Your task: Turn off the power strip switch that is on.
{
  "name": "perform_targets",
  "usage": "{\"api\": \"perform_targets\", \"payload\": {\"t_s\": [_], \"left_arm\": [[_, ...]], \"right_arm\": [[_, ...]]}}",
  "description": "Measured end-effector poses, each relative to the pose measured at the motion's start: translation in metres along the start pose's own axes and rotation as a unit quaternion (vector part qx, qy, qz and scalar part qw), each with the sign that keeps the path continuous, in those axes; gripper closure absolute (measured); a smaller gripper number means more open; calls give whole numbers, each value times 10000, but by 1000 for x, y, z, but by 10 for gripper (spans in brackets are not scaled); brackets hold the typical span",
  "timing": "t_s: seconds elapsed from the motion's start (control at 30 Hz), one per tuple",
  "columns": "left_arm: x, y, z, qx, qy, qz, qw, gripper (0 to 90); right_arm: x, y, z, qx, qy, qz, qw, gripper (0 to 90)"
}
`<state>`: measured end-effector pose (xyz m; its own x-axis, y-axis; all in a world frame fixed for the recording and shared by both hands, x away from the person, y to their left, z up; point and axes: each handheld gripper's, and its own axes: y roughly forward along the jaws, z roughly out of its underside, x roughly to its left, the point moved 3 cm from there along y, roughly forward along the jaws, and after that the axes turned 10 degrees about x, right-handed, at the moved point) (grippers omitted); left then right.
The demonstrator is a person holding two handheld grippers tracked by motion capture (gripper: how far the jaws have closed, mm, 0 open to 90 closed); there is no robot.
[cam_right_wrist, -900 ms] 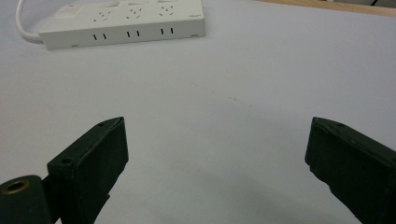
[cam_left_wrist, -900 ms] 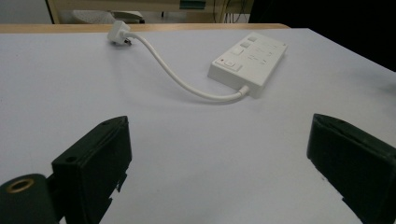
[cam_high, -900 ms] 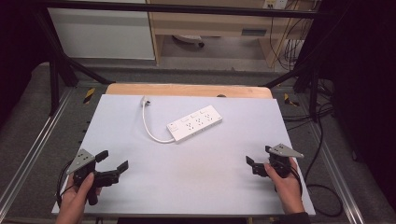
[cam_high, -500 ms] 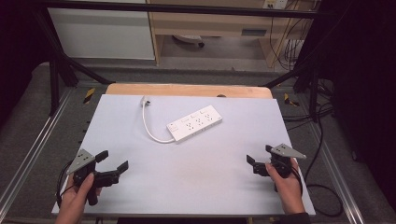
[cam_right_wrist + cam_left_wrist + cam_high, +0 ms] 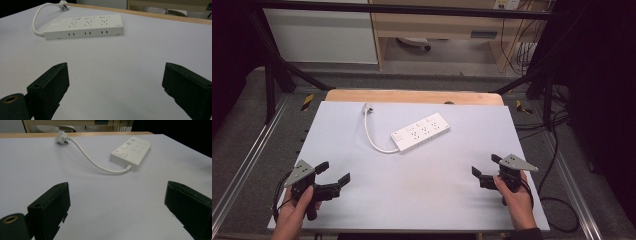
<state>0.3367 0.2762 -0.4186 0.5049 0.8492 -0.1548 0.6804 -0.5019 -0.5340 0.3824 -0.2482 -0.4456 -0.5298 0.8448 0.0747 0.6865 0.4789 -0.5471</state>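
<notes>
My left hand-held gripper (image 5: 333, 173) sits near the table (image 5: 362, 210) edge closest to me, well short and to the left of the power strip (image 5: 420, 132), its jaws spread wide with nothing between them. The white power strip lies flat around the middle of the table, angled, its switch end toward my left. Its white cord (image 5: 373, 137) curves away from that end to the plug (image 5: 367, 107), which lies beyond the strip near the table's far edge. My right hand-held gripper (image 5: 486, 166) is well to the right of the strip on my side, jaws likewise released and empty.
</notes>
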Motion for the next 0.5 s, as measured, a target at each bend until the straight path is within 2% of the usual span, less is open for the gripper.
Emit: {"api": "perform_targets", "payload": {"t_s": [0.17, 0.23, 0.37, 0.5], "left_arm": [[0, 0, 0, -14, 11, 15, 10000, 63], [-1, 0, 0, -11, 30, 27, 10000, 63], [-1, 0, 0, -4, 44, 17, 10000, 63], [-1, 1, 0, 23, 45, 21, 10000, 63]], "right_arm": [[8, 2, -3, -17, 32, -96, 9999, 75], [14, 3, -7, -99, 90, -222, 9997, 75], [22, 4, -14, -166, 20, -288, 9994, 60], [37, 7, -26, -177, -243, -328, 9990, 36]]}}
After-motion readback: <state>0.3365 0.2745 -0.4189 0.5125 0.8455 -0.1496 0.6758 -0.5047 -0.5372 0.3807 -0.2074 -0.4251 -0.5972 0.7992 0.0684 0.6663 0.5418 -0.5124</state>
